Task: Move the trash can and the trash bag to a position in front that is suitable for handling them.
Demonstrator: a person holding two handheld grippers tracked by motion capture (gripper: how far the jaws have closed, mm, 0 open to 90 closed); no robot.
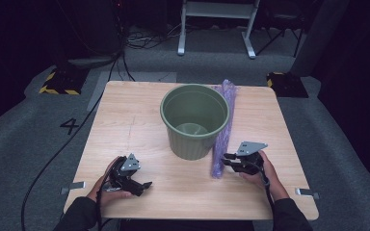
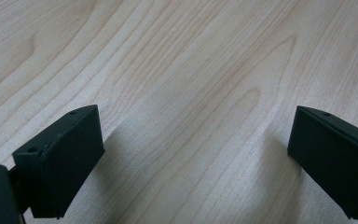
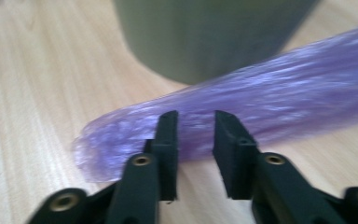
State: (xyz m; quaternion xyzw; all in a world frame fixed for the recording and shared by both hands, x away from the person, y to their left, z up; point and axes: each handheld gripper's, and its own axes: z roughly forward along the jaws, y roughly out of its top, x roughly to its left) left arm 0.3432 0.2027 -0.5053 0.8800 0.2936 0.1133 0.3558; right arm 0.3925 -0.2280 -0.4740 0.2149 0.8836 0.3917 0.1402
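Purple plastic bag (image 3: 242,112), rolled long beside the green bucket (image 1: 194,120) toward the tabletop's (image 1: 125,125) right edge, is pinched by the right hand-held gripper (image 3: 195,122), ready for lifting, while the left hand-held gripper (image 2: 193,140) rests spread.

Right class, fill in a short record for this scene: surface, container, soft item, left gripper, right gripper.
surface: light wooden table
container: green plastic bucket, upright, looks empty
soft item: long purple crinkled plastic bag, flat on the table just right of the bucket
left gripper: fingers wide apart over bare wood
right gripper: fingers narrowed at the bag's near end, grip unclear
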